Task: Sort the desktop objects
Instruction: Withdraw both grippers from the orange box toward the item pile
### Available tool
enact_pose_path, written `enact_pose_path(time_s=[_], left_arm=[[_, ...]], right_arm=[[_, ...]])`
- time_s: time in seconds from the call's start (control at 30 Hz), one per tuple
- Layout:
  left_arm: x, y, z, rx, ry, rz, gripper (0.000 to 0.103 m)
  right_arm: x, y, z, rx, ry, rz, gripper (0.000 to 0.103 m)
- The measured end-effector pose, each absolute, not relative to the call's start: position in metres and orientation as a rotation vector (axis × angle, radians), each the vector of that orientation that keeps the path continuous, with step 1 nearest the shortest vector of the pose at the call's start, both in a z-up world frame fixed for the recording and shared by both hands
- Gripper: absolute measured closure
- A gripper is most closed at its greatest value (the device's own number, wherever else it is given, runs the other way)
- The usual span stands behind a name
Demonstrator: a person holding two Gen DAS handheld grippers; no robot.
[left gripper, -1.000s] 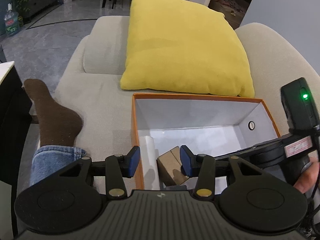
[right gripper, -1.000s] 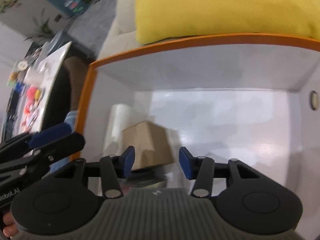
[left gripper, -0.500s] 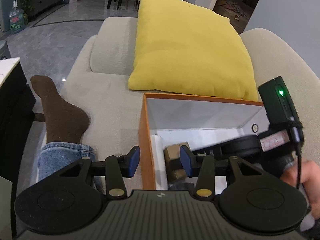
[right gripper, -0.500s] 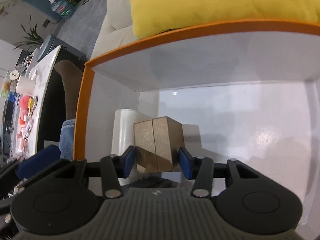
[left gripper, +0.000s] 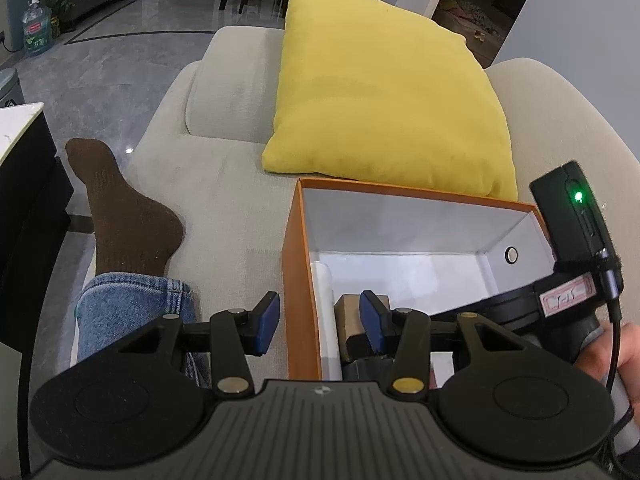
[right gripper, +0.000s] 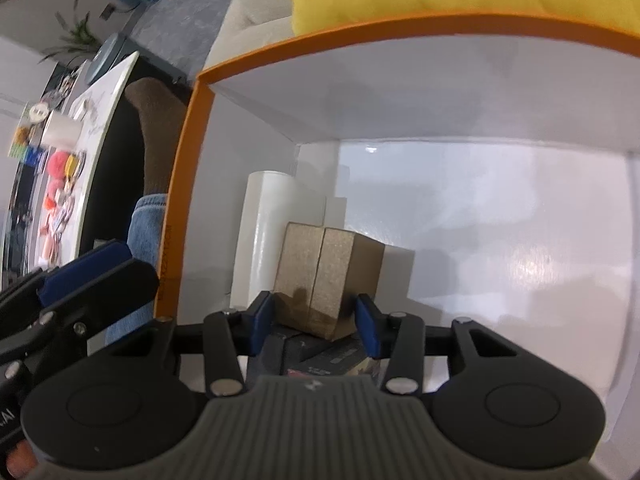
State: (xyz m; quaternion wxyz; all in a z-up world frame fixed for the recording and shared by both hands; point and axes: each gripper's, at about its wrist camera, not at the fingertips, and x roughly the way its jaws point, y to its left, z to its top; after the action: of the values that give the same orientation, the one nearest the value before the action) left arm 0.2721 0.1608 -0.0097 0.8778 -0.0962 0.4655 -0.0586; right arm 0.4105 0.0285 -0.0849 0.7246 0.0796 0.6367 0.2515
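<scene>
An orange box (left gripper: 298,280) with a white inside (right gripper: 480,260) sits on the sofa. Inside it, my right gripper (right gripper: 316,320) is shut on a small brown cardboard box (right gripper: 324,272), one pad against each side. The cardboard box rests on a dark printed box (right gripper: 320,356), next to a white roll (right gripper: 276,232) lying along the left wall. My left gripper (left gripper: 319,322) is open and holds nothing. It hovers over the orange box's near left wall, which shows between its fingers. The right gripper's body (left gripper: 520,308) reaches in from the right.
A yellow cushion (left gripper: 384,96) leans on the beige sofa (left gripper: 224,184) just behind the orange box. A person's leg in jeans (left gripper: 132,300) and a brown sock (left gripper: 128,216) lies left of the box. A white-topped table (right gripper: 100,120) with colourful small items stands further left.
The right gripper has sunk deeper into the orange box, and the cardboard box now rests on the dark box. In the left wrist view the orange box has drifted to the right.
</scene>
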Motion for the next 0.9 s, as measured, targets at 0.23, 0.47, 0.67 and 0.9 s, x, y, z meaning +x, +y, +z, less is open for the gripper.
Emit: enact_pose_path(time_s=[0.23,0.47,0.67,0.9], left_arm=[[0.27,0.162,-0.009,-0.199,0.972,-0.114,0.052],[0.256,0.156,0.0,-0.168,0.948,-0.128,0.052],[0.215,0.142,0.023,-0.12,0.9,-0.179,0.052],[0.16,0.118,0.038,-0.045,0.882,-0.224,0.052]], right_arm=[[0.411,0.029,-0.073,0.126,1.333,0.614,0.052],[0.404,0.021,-0.069,0.125,1.322,0.614,0.055],[0.36,-0.017,-0.024,0.116,1.176,0.661,0.055],[0.285,-0.079,0.015,0.082,1.013,0.629,0.055]])
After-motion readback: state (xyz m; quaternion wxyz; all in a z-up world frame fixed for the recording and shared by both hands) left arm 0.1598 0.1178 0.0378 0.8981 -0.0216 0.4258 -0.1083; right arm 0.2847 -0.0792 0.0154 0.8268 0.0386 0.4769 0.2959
